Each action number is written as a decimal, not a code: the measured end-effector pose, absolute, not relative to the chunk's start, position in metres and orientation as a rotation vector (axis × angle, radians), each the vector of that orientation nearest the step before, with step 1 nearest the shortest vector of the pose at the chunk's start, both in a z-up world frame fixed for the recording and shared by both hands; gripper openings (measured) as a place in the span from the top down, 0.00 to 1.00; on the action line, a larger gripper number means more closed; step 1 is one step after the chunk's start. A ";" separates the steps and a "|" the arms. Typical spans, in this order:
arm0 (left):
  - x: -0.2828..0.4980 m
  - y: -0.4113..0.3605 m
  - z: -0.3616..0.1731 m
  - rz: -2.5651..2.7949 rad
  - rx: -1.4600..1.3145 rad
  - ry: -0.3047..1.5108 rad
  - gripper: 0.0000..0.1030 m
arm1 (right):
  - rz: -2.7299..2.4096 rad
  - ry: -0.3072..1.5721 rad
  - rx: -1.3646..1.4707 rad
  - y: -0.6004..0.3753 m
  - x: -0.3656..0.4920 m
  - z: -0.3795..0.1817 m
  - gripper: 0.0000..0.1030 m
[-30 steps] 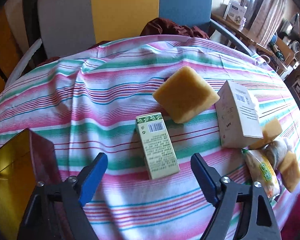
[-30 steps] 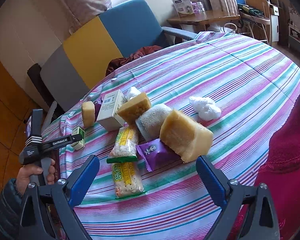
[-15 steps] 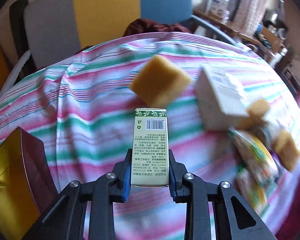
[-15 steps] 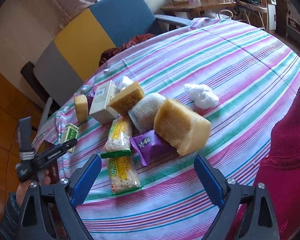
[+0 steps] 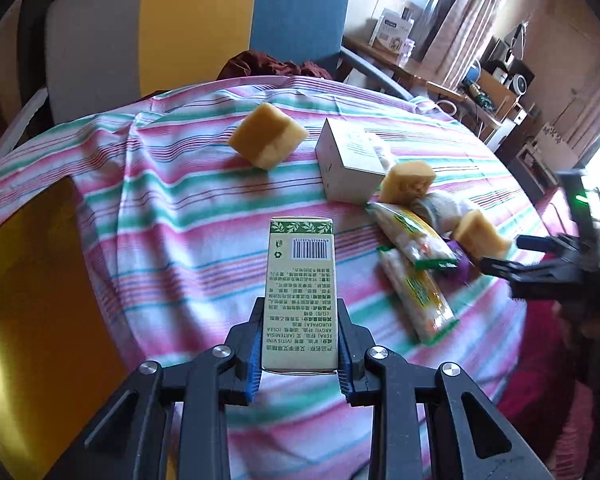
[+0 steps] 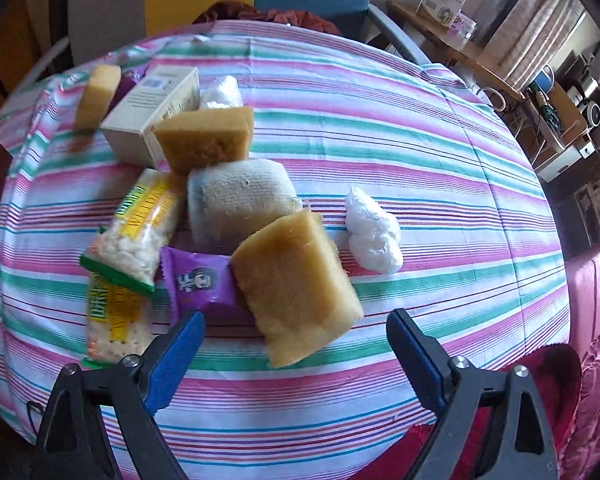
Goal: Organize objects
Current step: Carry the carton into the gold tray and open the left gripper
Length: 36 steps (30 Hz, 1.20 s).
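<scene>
Over the striped tablecloth the left gripper is clamped on the near end of a slim green carton, which juts forward along the fingers, barcode up, clear of the cloth. Down on the right side, the right gripper has its jaws wide but closing, with nothing pressed between them yet. Directly ahead of that gap, just beyond the fingertips, lies the big tan sponge; its long axis runs diagonally across the opening, near end toward the right finger, far end against the rolled grey cloth and the purple wrapper. My guess is the right hand is the nearer one for this sponge and would need a slight twist to square the jaws across its narrower width. Two snack packets lie left of it, a white wad to its right.
</scene>
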<state>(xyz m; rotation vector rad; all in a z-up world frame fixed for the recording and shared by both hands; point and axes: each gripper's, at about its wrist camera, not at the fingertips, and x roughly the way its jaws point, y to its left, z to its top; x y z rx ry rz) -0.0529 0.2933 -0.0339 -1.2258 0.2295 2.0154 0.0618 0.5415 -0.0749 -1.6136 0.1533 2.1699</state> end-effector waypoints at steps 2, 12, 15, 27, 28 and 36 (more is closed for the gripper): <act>-0.049 0.288 -0.030 2.020 -1.222 0.215 0.71 | 2.147 0.172 -1.648 0.547 0.059 -0.079 0.27; -0.030 0.223 -0.015 2.081 -1.189 0.113 0.71 | 2.139 0.393 -1.578 0.577 0.078 -0.078 0.57; -0.031 0.191 -0.011 2.129 -1.194 0.059 0.71 | 2.137 0.409 -1.567 0.580 0.081 -0.078 0.57; -0.085 0.041 -0.021 2.437 -1.331 -0.079 0.71 | 2.149 0.431 -1.549 0.575 0.088 -0.074 0.57; -0.093 0.035 -0.024 2.448 -1.344 -0.087 0.71 | 2.150 0.432 -1.549 0.574 0.087 -0.074 0.57; -0.155 0.011 -0.047 2.526 -1.431 -0.096 0.71 | 2.142 0.420 -1.563 0.571 0.085 -0.074 0.57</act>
